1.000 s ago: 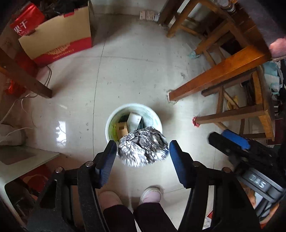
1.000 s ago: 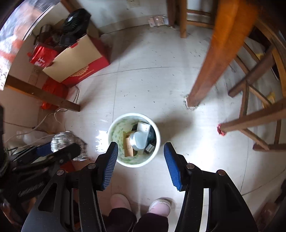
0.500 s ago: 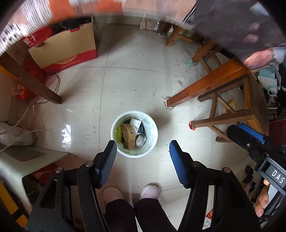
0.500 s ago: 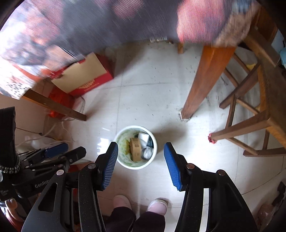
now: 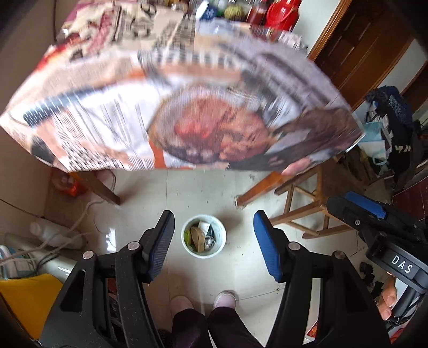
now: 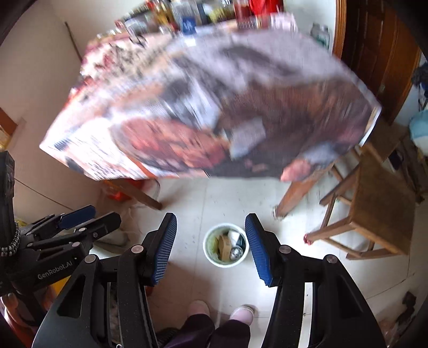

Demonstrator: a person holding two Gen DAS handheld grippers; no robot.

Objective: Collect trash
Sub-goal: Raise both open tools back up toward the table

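Both the left gripper and right gripper hang with fingers spread, holding nothing. Below on the floor, the bin holds light, crushable trash; a rim grip looks best.

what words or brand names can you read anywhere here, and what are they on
"DAS": white letters on the body of the right gripper, seen from the left wrist view.
"GenRobot.AI": on the body of the left gripper, seen from the right wrist view.
Printed table covering: columns of text, motion-blurred, unreadable.
Bottles and jars on the table: labels too small and blurred.
Cardboard box in the trash bin: no legible print.
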